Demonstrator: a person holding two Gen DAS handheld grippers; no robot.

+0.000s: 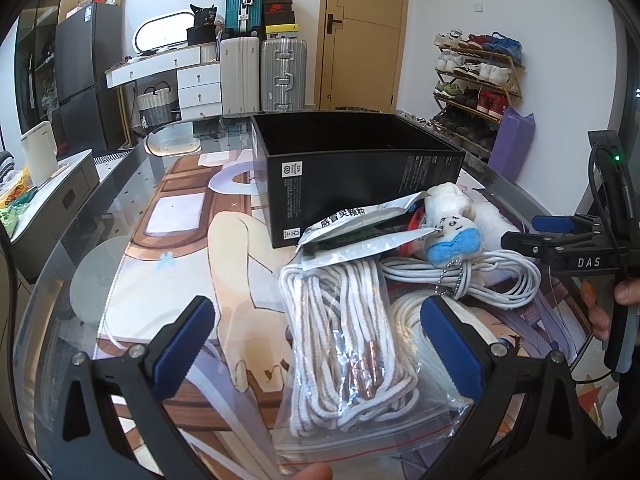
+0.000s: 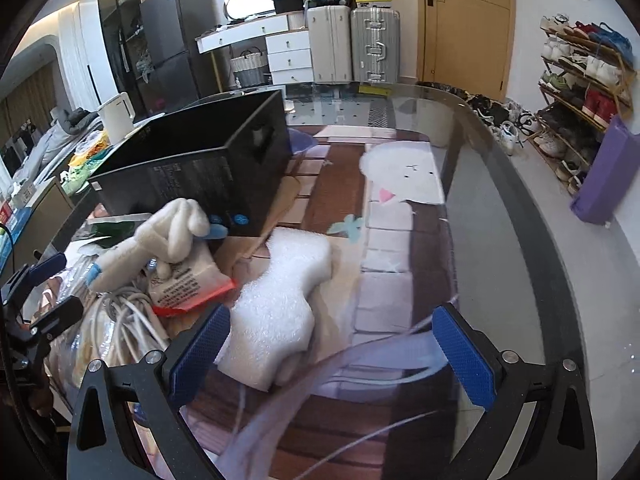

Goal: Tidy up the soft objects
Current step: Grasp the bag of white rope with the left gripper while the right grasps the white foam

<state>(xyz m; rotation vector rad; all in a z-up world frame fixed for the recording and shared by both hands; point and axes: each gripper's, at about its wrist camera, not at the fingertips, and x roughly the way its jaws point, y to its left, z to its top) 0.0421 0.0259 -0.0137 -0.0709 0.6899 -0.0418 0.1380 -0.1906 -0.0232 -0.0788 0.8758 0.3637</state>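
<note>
The bag of cord (image 1: 352,344), a clear zip bag of white-and-brown striped cord, lies on the glass table (image 1: 120,216) between the wide-spread fingers of the left gripper (image 1: 320,344), nearer the right finger; neither pad is seen touching it. Behind it lie a foil packet (image 1: 360,224), a plush toy (image 1: 452,228) with a blue bottom and bead chain, and a coil of white cable (image 1: 500,276). The black box (image 1: 356,160) stands open just beyond them.

In the right wrist view, the foam piece (image 2: 280,304) lies on the table just ahead of the right gripper (image 2: 332,356), close by its left pad (image 2: 200,356), apart from the right one. Its fingers are also spread wide and hold nothing. The plush toy (image 2: 160,240) lies left of the foam, against the box (image 2: 200,168).
</note>
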